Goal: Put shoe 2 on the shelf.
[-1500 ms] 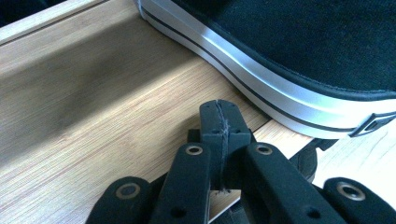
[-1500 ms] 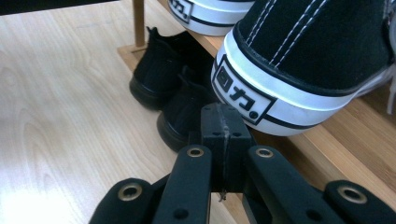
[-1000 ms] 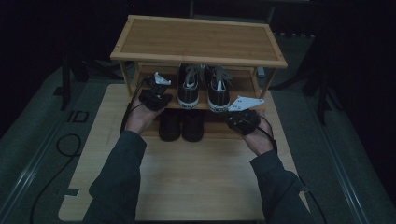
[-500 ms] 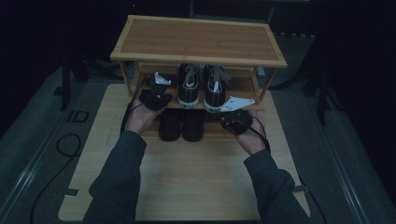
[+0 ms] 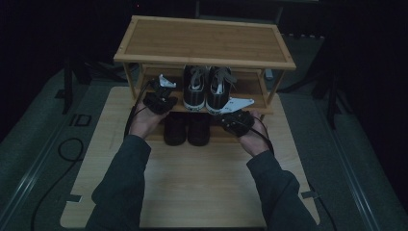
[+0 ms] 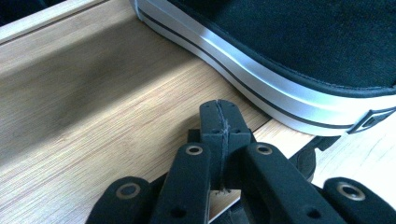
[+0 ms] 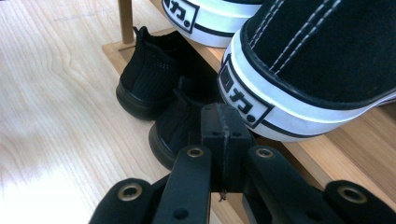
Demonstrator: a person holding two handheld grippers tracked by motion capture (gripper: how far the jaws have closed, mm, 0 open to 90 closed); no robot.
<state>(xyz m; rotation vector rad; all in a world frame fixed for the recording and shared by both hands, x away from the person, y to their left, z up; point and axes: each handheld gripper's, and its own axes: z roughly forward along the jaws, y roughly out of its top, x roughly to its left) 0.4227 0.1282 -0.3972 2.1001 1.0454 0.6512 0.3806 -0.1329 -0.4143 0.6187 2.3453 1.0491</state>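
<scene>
So I've got a bamboo shoe rack (image 5: pixel 204 43) sitting on a pale wood bench (image 5: pixel 192 183). Flat slatted top, thin round legs. On its middle shelf (image 6: pixel 93 107) sits a pair of black canvas sneakers (image 5: pixel 207 89) with white rubber soles, pale laces and a little printed heel tag, heels facing me. Down on the lowest level there's a pair of plain black knit shoes (image 5: pixel 186 129), soft-looking, matte, dark soles, side by side.

My left claw (image 5: pixel 161 98) is pressed together, nothing in it, resting over the shelf board just beside the left sneaker's striped sole. My right claw (image 5: pixel 235 118) is pressed together too, empty, right by the heel of the right sneaker (image 7: pixel 317 70).
</scene>
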